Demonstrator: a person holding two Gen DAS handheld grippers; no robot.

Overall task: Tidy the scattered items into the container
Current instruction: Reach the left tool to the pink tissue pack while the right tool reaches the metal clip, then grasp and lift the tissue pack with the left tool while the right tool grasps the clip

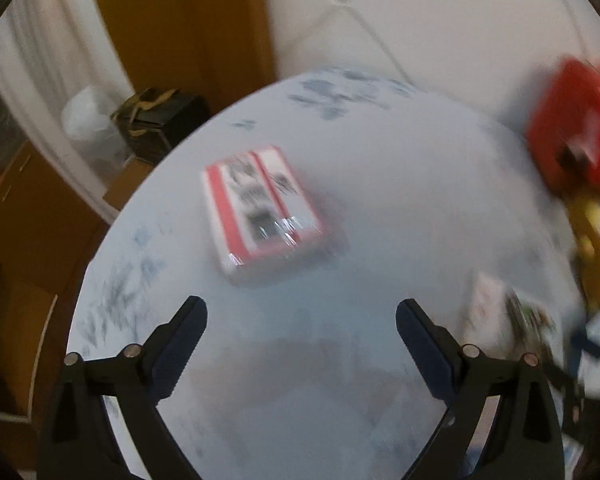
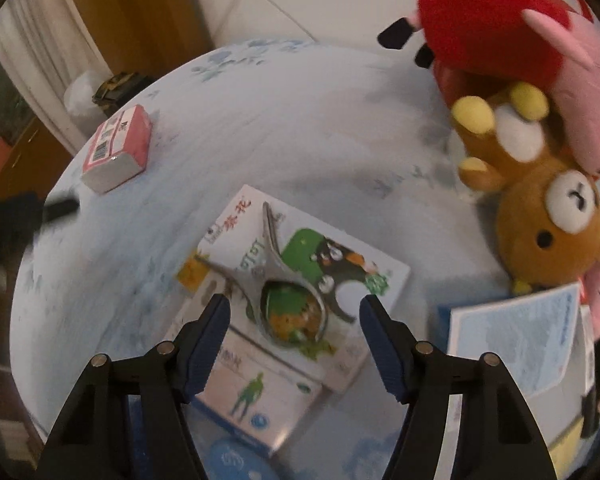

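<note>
My right gripper (image 2: 295, 300) points down over a metal clip-like tool (image 2: 272, 248) that lies on a white card pack with a green cartoon (image 2: 364, 276). Its jaws straddle the tool's ring end, and the pads stand clear of it on both sides. Under the pack lies a white box with a green figure (image 2: 256, 392). A red-and-white box (image 1: 260, 204) rests on the pale blue tablecloth (image 1: 400, 200). My left gripper (image 1: 300, 306) hovers just short of that box, open, with nothing between its fingers. The same box (image 2: 116, 148) shows far left in the right wrist view.
A brown bear plush (image 2: 548, 216) and a pink pig plush in red (image 2: 500, 20) crowd the table's right side. A blue-white booklet (image 2: 512, 336) lies beside my right fingers, and a blue round lid (image 2: 236, 460) below them. Beyond the round table's left edge (image 1: 112, 220) stand boxes and a curtain.
</note>
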